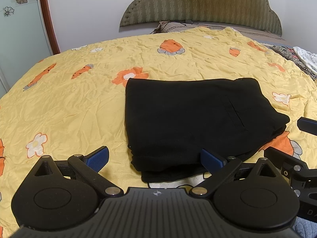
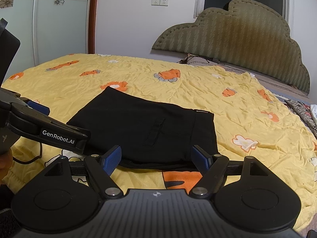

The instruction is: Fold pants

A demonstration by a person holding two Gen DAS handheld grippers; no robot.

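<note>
Black pants (image 1: 190,123) lie folded into a compact stack on the yellow bedspread (image 1: 79,103), a pocket seam showing on top. My left gripper (image 1: 156,158) stands open just before the stack's near left corner, nothing between its blue pads. In the right wrist view the same pants (image 2: 146,130) lie flat, and my right gripper (image 2: 160,158) is open at the stack's near edge, its pads apart and not pressing the cloth. The left gripper's body (image 2: 49,132) shows at the left of that view; the right gripper's fingers (image 1: 309,126) show at the right edge of the left wrist view.
The bedspread (image 2: 247,119) has orange carrot and flower prints. A padded olive headboard (image 2: 247,45) leans at the wall behind. Striped and white cloths (image 1: 297,57) lie at the bed's right edge. A cable (image 2: 33,158) runs across the near left of the bed.
</note>
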